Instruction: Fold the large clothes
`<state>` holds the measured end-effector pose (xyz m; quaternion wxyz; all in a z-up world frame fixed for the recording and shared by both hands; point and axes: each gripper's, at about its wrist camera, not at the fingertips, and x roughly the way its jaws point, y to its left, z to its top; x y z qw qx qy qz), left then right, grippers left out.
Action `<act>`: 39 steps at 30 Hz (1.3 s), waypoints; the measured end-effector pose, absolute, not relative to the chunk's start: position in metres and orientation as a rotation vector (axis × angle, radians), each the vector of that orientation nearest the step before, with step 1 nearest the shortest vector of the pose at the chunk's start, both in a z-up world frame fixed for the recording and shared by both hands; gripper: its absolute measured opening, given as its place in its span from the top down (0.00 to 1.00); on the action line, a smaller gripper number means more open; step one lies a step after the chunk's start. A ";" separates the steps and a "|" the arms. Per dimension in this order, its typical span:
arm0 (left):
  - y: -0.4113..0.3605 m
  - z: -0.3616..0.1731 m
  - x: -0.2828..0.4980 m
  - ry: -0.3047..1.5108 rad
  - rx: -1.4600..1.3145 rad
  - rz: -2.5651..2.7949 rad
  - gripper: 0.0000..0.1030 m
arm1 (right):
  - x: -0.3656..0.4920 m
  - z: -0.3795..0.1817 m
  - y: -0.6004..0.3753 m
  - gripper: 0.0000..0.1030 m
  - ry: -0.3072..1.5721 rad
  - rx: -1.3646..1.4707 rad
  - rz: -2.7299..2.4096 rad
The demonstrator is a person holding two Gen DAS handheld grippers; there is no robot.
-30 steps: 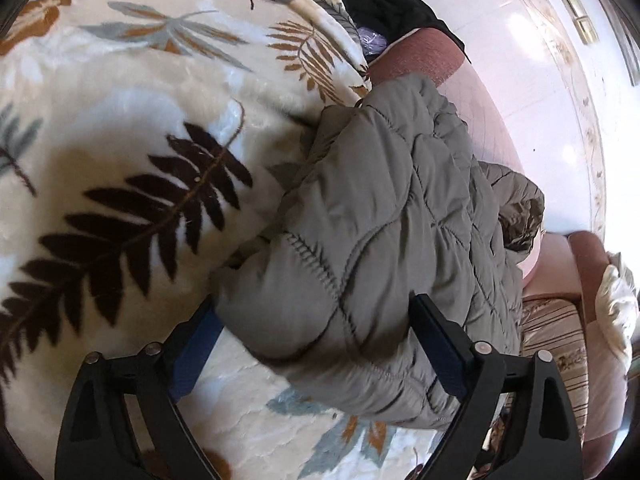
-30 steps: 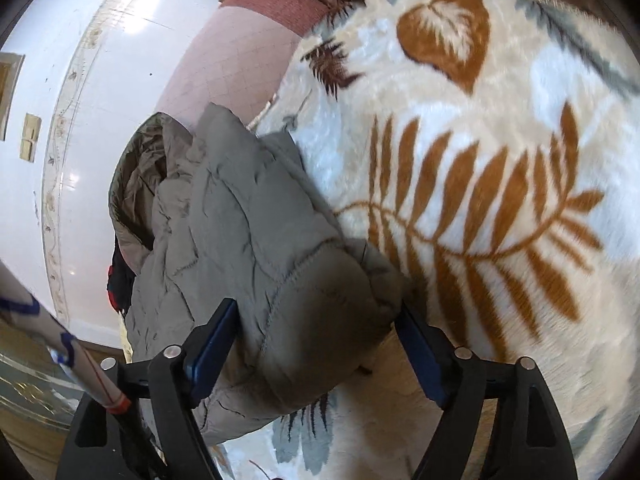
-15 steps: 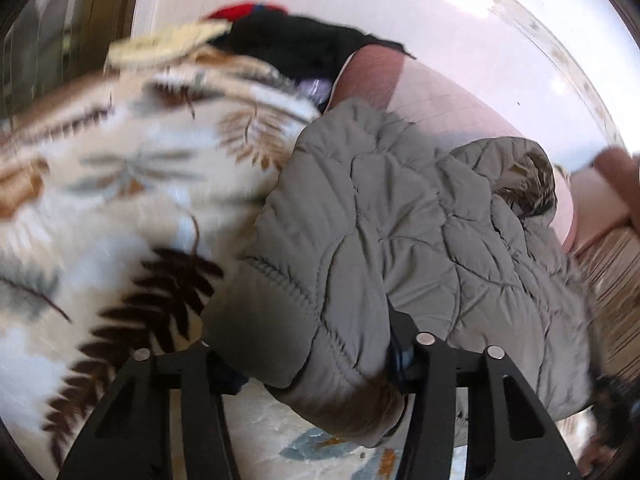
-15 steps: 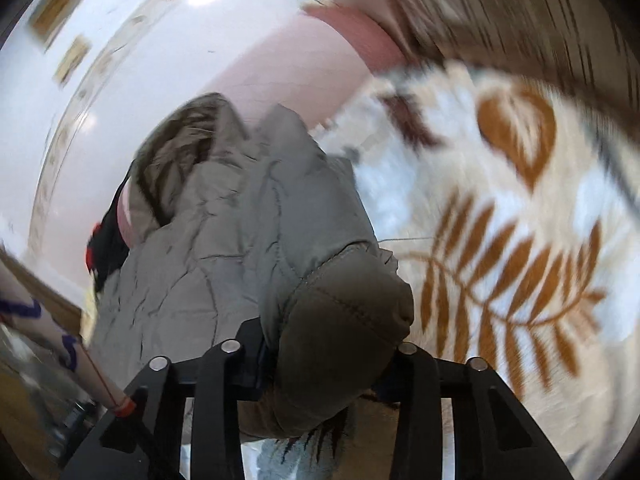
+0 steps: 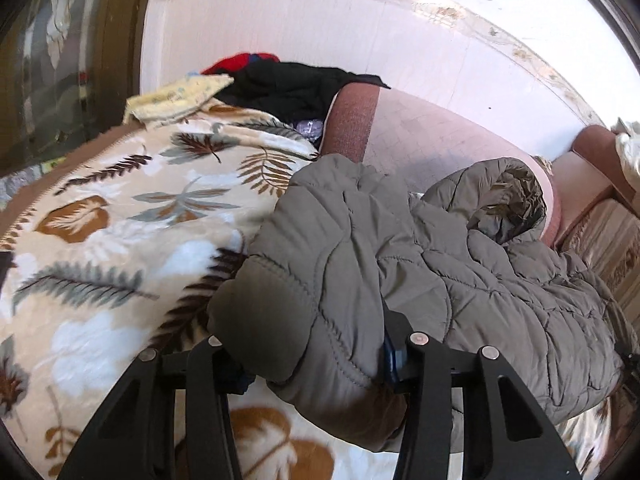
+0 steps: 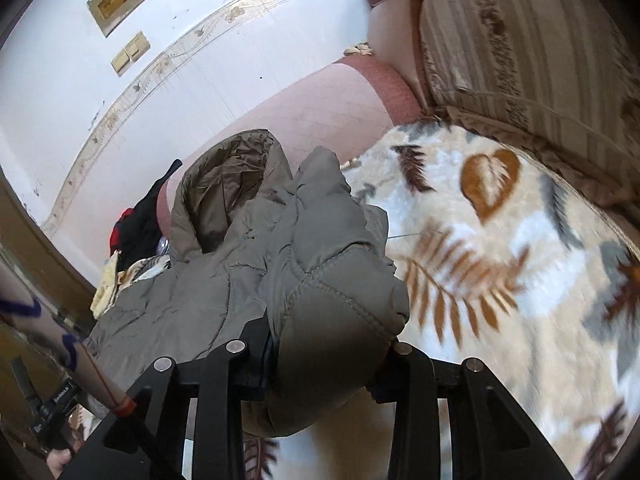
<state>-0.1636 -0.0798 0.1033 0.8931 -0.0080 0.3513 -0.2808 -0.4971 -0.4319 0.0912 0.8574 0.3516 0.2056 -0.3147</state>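
Gripping one puffy corner each, the left gripper (image 5: 310, 350) and the right gripper (image 6: 326, 350) both have hold of a grey-olive quilted jacket (image 5: 420, 272). Each gripper's jaws are closing, partly open, with a thick bunched wad of padded fabric squeezed between the pads. The jacket lies on a bed covered by a cream fleece blanket (image 5: 120, 240) printed with brown, rust and grey leaves. It sits toward the headboard edge of the bed, its hood (image 6: 228, 188) open and resting against a pink padded headboard (image 6: 320, 108). Near one far corner of the bed lies a heap of black and red clothes (image 5: 288, 84) beside a pale yellow cloth (image 5: 176, 98). A striped cushion (image 6: 520, 40) sits at the other far corner. The jacket looks light, soft and bulky, so it should lift easily but sag, spring back and resist a sharp crease. Its smooth shell may slide in a shallow pinch; deep holds on stitched hem corners, as here, seem the safest grip.
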 end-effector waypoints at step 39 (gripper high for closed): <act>-0.167 0.100 -0.241 0.603 0.355 -0.639 0.30 | -0.441 0.087 -0.390 0.47 0.630 0.510 -0.630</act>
